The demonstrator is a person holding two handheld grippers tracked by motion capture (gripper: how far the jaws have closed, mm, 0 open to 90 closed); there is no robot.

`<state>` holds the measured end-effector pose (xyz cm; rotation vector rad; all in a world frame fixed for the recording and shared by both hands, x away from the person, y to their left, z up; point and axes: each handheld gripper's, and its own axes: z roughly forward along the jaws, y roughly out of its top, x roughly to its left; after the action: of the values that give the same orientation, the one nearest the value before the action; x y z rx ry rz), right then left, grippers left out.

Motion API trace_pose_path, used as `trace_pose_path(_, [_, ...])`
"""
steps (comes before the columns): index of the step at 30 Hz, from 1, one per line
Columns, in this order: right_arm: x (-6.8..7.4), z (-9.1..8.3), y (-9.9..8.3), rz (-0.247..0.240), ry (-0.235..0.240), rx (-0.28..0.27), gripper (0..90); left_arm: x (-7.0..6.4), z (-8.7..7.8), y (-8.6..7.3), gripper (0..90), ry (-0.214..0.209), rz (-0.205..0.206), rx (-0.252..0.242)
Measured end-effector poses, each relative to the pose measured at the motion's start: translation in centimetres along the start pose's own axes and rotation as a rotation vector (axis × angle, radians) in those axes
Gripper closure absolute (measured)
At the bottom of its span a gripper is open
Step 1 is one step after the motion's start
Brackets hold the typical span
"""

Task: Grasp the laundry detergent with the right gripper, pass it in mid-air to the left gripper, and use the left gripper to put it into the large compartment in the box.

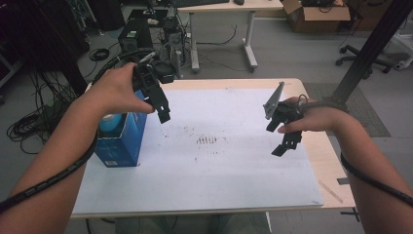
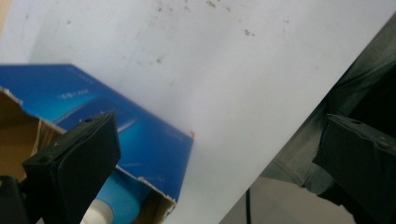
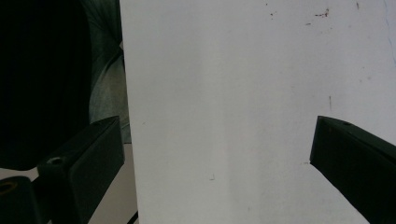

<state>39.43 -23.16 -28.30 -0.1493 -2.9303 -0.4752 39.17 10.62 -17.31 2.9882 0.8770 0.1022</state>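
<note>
A blue box (image 1: 122, 139) stands upright at the left edge of the white sheet (image 1: 204, 146), in the left-centre of the high view, its torn top flaps open to show brown cardboard inside. A light blue bottle (image 1: 109, 124) with a white part near its top stands in it. In the left gripper view the box (image 2: 140, 126) fills the lower left, and the bottle (image 2: 119, 200) shows through the open top at the bottom edge.

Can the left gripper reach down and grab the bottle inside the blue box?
Probably yes. The left gripper hangs open just above the blue box, whose top is open, and nothing covers the bottle inside.
</note>
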Motion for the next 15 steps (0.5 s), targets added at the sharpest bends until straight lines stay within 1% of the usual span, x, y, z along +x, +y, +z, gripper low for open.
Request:
trace_pose_path(1, [0.0,0.0,0.0,0.0,0.001,0.0,3.1,-0.2,0.1,0.2,0.2,0.006,0.025,-0.002])
trace_pose_path(2, [0.0,0.0,0.0,-0.003,-0.001,0.0,3.1,-0.3,0.1,0.2,0.2,0.003,0.037,-0.003])
trace_pose_path(3, [0.0,0.0,0.0,0.003,-0.002,0.003,3.1,-0.5,0.2,0.4,0.2,-0.005,0.057,-0.005])
trace_pose_path(5, [-0.1,0.0,0.1,-0.001,-0.003,0.005,3.1,-0.8,0.3,0.5,0.2,-0.014,0.098,-0.011])
trace_pose_path(7, [-0.1,-0.1,0.1,-0.003,-0.003,0.009,3.1,-1.1,0.4,0.7,0.2,-0.03,0.151,-0.013])
trace_pose_path(9, [-0.1,-0.2,0.1,0.004,-0.003,0.015,3.1,-1.5,0.7,0.8,0.2,-0.035,0.19,-0.01])
trace_pose_path(10, [-0.2,-0.2,0.1,0.003,-0.005,0.019,3.1,-1.6,0.7,0.9,0.2,-0.032,0.211,-0.007])
trace_pose_path(11, [-0.2,-0.3,0.1,0.001,-0.007,0.021,3.1,-1.9,0.8,1.0,0.2,-0.027,0.244,-0.009])
trace_pose_path(13, [-0.2,-0.4,0.1,0.001,-0.007,0.027,3.1,-2.1,1.0,1.0,0.2,-0.026,0.281,-0.023])
trace_pose_path(15, [-0.1,-0.5,0.1,0.003,-0.009,0.031,3.1,-2.2,1.1,1.2,0.2,-0.022,0.308,-0.022])
